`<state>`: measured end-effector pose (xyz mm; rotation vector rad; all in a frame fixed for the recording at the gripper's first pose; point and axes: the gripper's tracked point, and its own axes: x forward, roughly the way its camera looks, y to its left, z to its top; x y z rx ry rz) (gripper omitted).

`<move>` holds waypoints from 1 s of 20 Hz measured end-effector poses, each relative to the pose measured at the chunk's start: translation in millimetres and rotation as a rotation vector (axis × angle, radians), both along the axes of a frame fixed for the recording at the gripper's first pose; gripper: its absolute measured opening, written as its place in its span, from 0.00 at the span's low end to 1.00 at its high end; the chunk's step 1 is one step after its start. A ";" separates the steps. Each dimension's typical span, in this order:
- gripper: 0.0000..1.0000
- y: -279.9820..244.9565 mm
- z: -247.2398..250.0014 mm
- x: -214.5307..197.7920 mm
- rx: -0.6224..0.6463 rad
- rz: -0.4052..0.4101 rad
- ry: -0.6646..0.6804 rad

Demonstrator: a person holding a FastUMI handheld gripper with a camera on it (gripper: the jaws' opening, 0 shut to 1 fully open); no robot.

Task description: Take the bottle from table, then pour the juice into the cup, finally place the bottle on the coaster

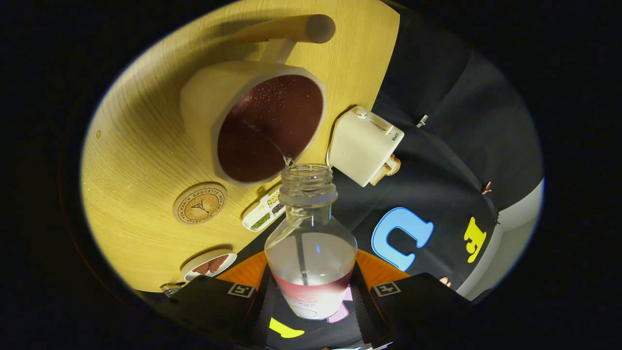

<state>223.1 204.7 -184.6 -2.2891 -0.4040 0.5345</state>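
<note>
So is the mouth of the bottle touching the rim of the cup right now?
Cannot tell. In the gripper view the bottle, held between the hand-held gripper fingers, has its mouth overlapping the cup rim, with no plain gap or contact.

The bottle (pixel 311 243) sits between the gripper (pixel 311 296) fingers, both pressing its sides, neck pointing ahead; its open mouth is at the rim of the cup (pixel 252 126), which stands on the table (pixel 131 160) with juice (pixel 267 131) in it; beside the cup lies the coaster (pixel 199 203) — apart from it; a compartmented seed tray (pixel 265 214) lies between coaster and bottle neck; a toaster (pixel 364 146) stands at the table edge, beyond the bottle mouth — bread (pixel 388 167) in it; a small dish (pixel 209 266) rests near one finger.
</note>
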 end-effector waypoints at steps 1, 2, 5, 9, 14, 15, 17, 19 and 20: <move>0.72 1.5 -0.4 1.1 -0.006 0.002 -0.002; 0.72 3.0 -0.3 -0.4 -0.012 0.008 -0.001; 0.72 9.6 -1.3 -3.5 -0.026 0.035 -0.001; 0.72 6.3 -2.6 -2.4 -0.029 0.027 0.000; 0.72 7.1 3.0 -4.0 -0.021 0.034 -0.009; 0.72 5.8 3.3 -2.9 -0.019 0.033 -0.011; 0.72 3.5 2.8 -3.0 -0.021 0.027 -0.010; 0.73 4.5 0.8 -1.9 -0.023 0.026 -0.006; 0.73 3.5 0.3 -1.6 -0.023 0.025 -0.003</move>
